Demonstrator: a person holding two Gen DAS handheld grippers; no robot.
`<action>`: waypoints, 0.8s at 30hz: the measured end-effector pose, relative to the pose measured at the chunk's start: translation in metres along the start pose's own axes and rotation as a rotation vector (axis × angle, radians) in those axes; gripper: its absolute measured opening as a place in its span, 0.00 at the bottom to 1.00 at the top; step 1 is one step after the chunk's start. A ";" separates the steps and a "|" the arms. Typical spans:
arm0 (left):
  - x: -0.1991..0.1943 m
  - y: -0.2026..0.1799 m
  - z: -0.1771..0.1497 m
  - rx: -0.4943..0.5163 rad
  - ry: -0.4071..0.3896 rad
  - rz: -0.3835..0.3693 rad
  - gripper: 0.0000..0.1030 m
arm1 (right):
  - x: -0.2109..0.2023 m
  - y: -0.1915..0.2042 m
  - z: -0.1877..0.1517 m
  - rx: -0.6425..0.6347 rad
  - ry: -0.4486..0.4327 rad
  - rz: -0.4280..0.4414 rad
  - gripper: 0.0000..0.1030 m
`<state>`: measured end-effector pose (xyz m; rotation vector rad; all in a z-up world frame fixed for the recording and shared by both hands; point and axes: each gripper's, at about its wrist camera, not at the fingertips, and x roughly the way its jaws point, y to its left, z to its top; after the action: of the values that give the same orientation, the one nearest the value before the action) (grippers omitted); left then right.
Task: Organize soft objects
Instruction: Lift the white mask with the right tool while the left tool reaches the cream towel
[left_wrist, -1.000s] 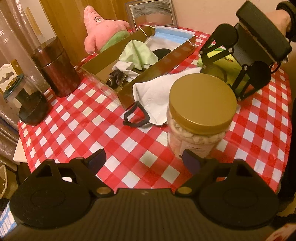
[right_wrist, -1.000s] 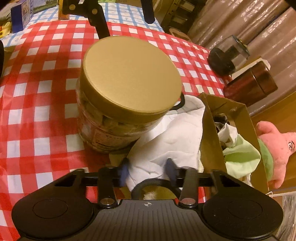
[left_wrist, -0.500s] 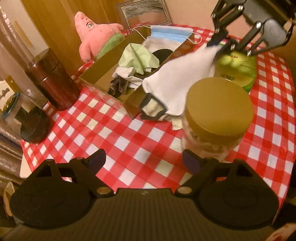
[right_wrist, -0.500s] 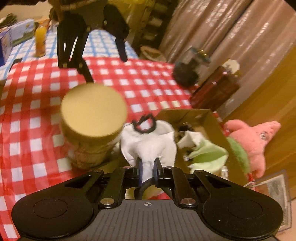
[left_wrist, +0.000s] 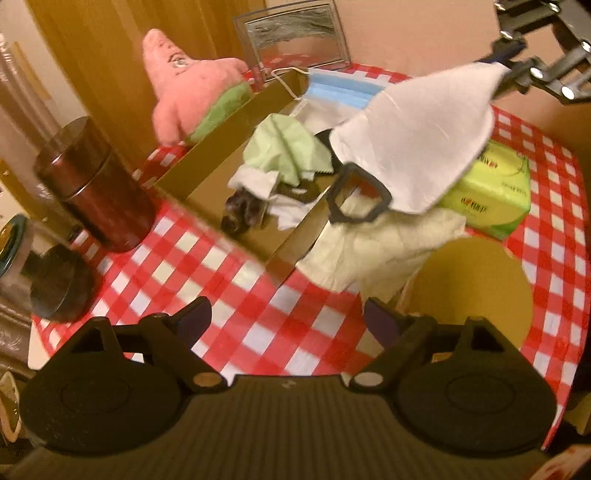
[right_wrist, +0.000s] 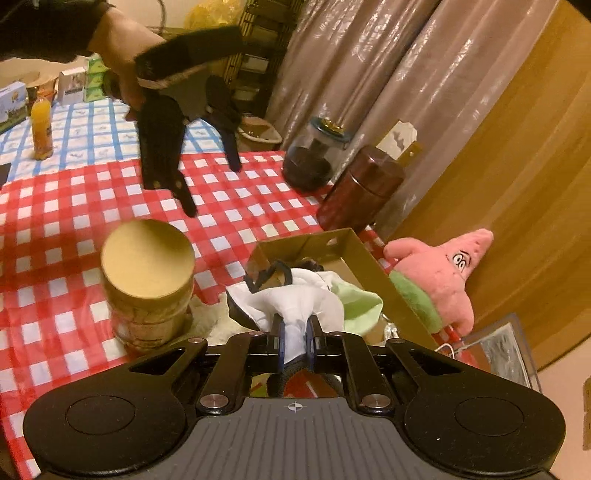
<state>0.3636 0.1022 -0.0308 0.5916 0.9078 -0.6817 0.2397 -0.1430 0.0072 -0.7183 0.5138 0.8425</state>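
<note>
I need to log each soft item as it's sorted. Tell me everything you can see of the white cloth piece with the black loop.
The white cloth piece is soft, thin, matte fabric with a black loop at its lower edge. It hangs in the air, pinched at its top corner between the shut jaws of the right gripper, draping down over the near edge of the cardboard box. Behind it hangs a paler, creased cream layer, beside the gold-lidded jar; whether that layer touches the table is unclear.

The right gripper (right_wrist: 294, 341) is clamped nearly closed, raised above the left gripper (left_wrist: 287, 316), whose jaws gape wide.
</note>
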 end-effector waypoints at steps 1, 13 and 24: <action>0.002 0.001 0.006 0.001 0.002 -0.015 0.86 | -0.004 0.001 -0.001 -0.003 0.003 0.001 0.11; 0.033 -0.004 0.069 -0.116 0.086 -0.208 0.85 | -0.036 0.002 -0.031 0.171 0.067 -0.073 0.11; 0.075 -0.057 0.102 0.006 0.263 -0.248 0.85 | -0.081 0.014 -0.066 0.434 -0.001 -0.240 0.11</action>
<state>0.4059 -0.0280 -0.0551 0.5874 1.2388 -0.8418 0.1732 -0.2247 0.0128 -0.3690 0.5729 0.4826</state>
